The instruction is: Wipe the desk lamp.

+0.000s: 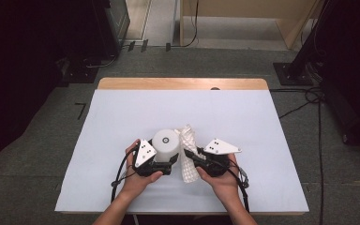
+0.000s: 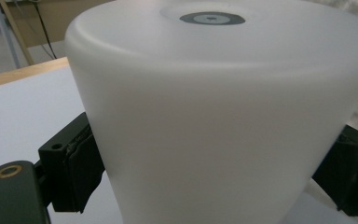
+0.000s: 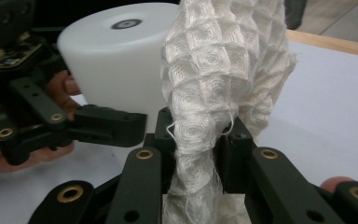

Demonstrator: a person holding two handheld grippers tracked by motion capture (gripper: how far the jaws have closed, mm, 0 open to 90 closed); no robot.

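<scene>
Left hand-held gripper [image 1: 168, 161]: clamped on the smooth white tapered plastic cylinder [image 1: 165, 143], one black pad [image 2: 81, 172] pressed against each flank near its base, as seen in the left gripper view.
Right hand-held gripper [image 1: 191, 157]: closed on the white waffle-weave cloth [image 1: 188, 154], pinched low between the two black pads [image 3: 230, 161] in the right gripper view.
White cylinder: upright on the desk [image 1: 122, 122], near the front middle; wider at the top, with a small dark ring [image 2: 212, 18] in the centre of its flat top.
Waffle cloth: bunched into a standing strip, rising above the right jaws and hanging below them; just beside the cylinder's right side in the high view, whether touching it cannot be told.
Desk: covered with a pale sheet, with a bare wooden strip [image 1: 183, 83] along the far edge.
Hands: left hand [image 1: 138, 176] wrapped around its gripper body, right hand [image 1: 220, 176] likewise; both close together at the desk's front, grey triangular plates on top.
</scene>
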